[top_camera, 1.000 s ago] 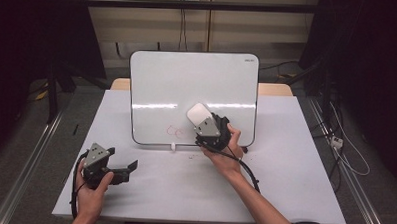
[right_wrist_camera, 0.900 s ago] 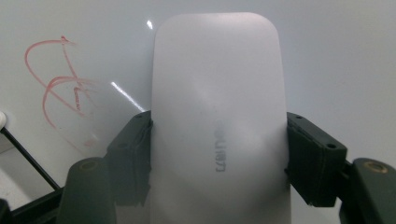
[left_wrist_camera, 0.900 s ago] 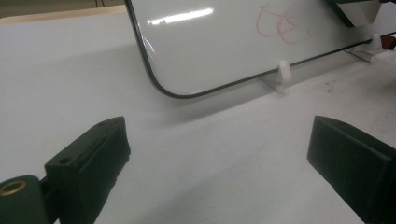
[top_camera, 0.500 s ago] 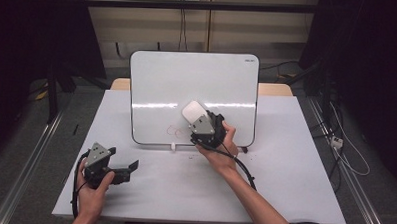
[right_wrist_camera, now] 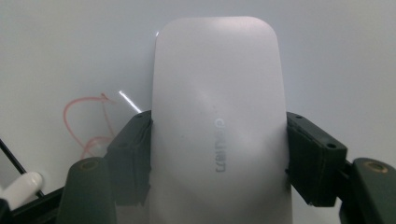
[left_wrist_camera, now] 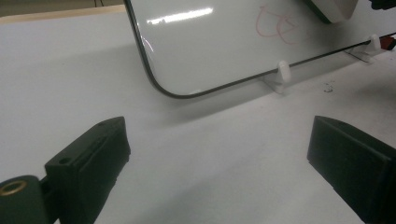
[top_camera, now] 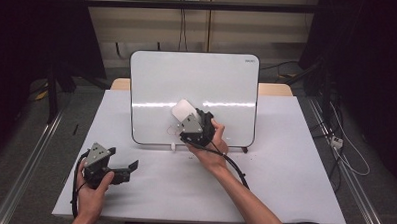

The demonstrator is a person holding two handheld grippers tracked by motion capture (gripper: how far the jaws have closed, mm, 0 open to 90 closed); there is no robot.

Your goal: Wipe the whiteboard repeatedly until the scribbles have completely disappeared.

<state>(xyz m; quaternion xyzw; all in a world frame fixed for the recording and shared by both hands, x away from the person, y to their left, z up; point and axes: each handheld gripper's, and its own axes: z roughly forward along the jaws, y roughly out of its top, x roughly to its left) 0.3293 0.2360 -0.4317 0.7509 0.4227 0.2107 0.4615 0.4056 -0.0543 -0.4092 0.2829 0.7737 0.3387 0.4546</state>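
Observation:
A whiteboard (top_camera: 202, 82) stands tilted on small white feet at the middle of the table, with faint red scribbles (left_wrist_camera: 275, 25) near its lower edge. My right gripper (top_camera: 186, 119) is shut on a white eraser (right_wrist_camera: 219, 121), holding it against the board just right of the red marks (right_wrist_camera: 88, 126). At the table's front left, my left gripper (top_camera: 129, 168) rests in a hand with its jaws wide apart and nothing between them; its view looks across the table at the board's lower left corner (left_wrist_camera: 161, 86).
A white sheet covers the table (top_camera: 284, 180). Small dark specks lie on the table (left_wrist_camera: 329, 86) in front of the board. A cable (top_camera: 234, 166) trails from the right gripper along the forearm. Dark floor and metal rails flank the table.
The right gripper has slid the eraser leftward along the board's lower part, toward the red marks. The left gripper has stayed put.

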